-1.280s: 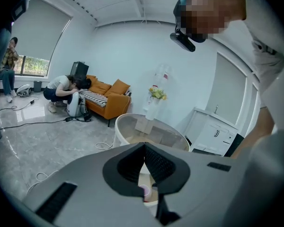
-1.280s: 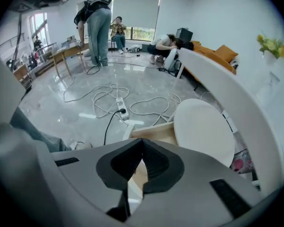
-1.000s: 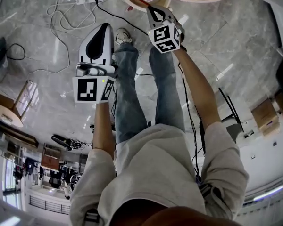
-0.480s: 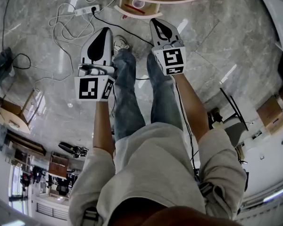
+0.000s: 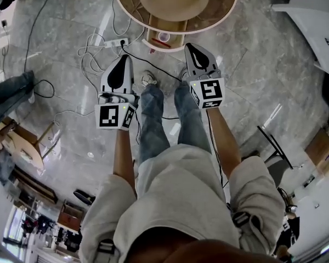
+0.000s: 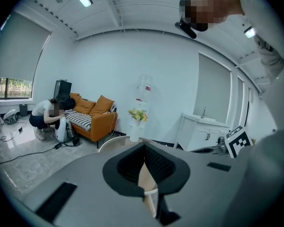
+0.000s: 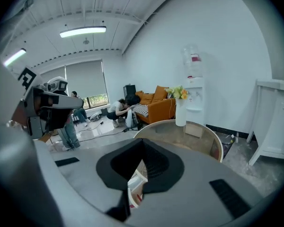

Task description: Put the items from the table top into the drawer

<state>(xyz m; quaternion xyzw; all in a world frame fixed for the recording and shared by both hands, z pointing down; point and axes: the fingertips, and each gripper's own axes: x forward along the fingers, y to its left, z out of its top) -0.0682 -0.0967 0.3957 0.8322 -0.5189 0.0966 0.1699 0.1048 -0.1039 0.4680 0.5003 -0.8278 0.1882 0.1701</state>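
The round wood-rimmed table [image 5: 225, 15] stands ahead of me at the top of the head view. Under its near edge an open drawer [image 5: 153, 47] holds a pinkish cup [image 5: 163, 36] and something red. My left gripper [image 5: 119, 73] and right gripper [image 5: 196, 56] hang side by side in front of the drawer, above my knees, both shut with nothing between the pads. On the table top the right gripper view shows a vase of flowers [image 7: 181, 109] and a small box [image 7: 195, 129]. Part of the drawer [image 7: 135, 186] shows through the right jaws.
A power strip with looped cables [image 5: 116, 43] lies on the marble floor left of the table. Behind the table are an orange sofa [image 6: 92, 115], a crouching person [image 6: 49, 115], a water dispenser [image 7: 194, 89] and a white sink cabinet [image 6: 203, 131].
Both grippers have risen, and the right one has rolled so its marker cube faces up. The round table and its open drawer have come further into the head view.
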